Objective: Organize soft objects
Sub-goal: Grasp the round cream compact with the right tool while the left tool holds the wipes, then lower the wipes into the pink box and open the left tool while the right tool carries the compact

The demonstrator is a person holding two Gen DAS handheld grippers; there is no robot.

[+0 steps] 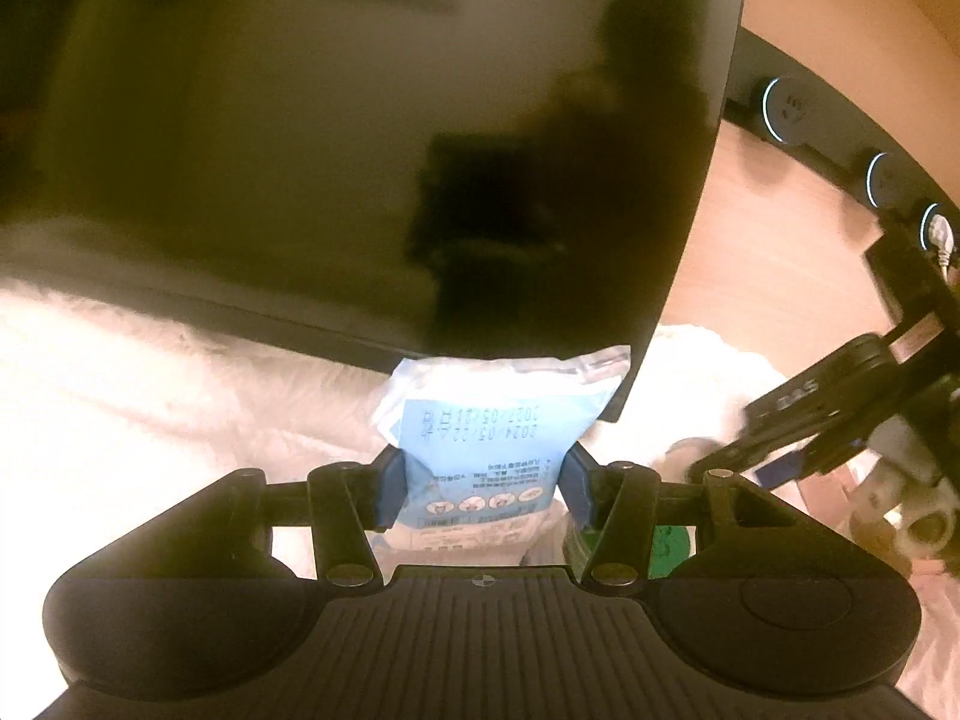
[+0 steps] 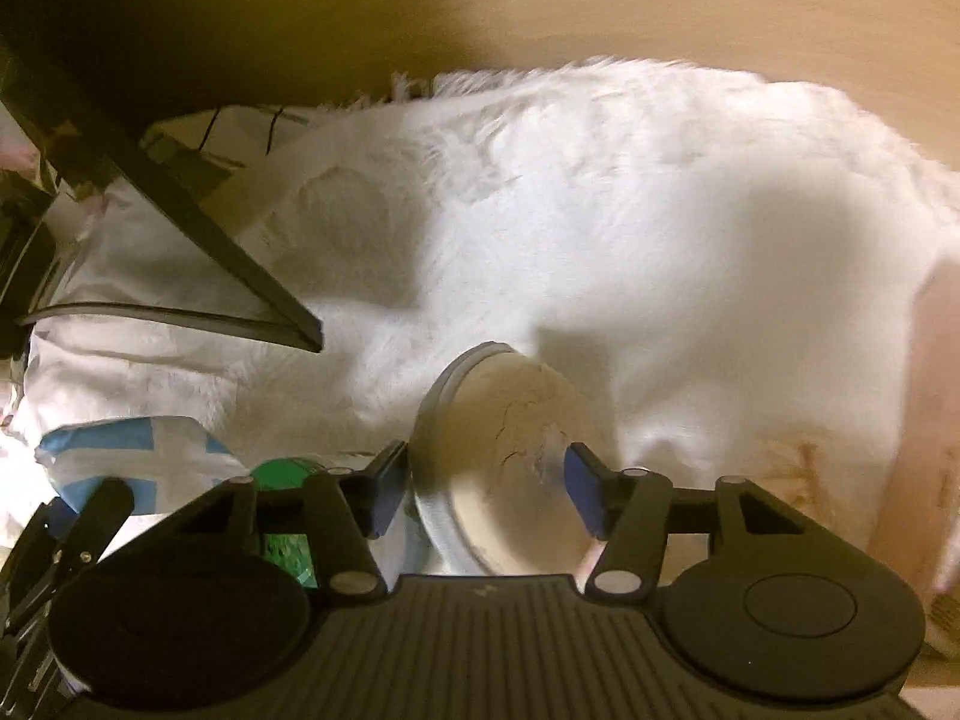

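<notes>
Left wrist view. A white furry rug [image 1: 150,396] covers the surface at left and centre. A large dark monitor screen [image 1: 360,150] leans over the upper frame; its lower edge sits just behind the held packet and blocks the way forward. At right, bare wooden desk [image 1: 780,240], then a curved black power strip [image 1: 840,150] with ring-lit sockets. The right gripper [image 1: 726,456] comes in from the right edge, blurred.

Left gripper [image 1: 483,489]: both blue pads [image 1: 393,492] press against the sides of a blue-and-white soft packet [image 1: 486,438] with printed text. Jaws roughly half spread, clamped on it. The packet stands upright between the fingers, top end near the monitor's edge. Something green [image 1: 666,546] shows under the right finger; not identifiable.

Right wrist view. At left, the monitor's corner [image 2: 180,228] over white plastic bags [image 2: 120,276]. Lower left, the blue-and-white packet [image 2: 138,450], and a green object [image 2: 282,474] just beside it. White fur fills the centre and right; wood beyond.

Right gripper [image 2: 486,489]: a round, shallow, pale item with a grey rim [image 2: 504,450], surface cracked, lies tilted between the blue pads. The right pad overlaps its edge; the left pad sits just at its rim. Whether the pads truly press on it I cannot tell.
</notes>
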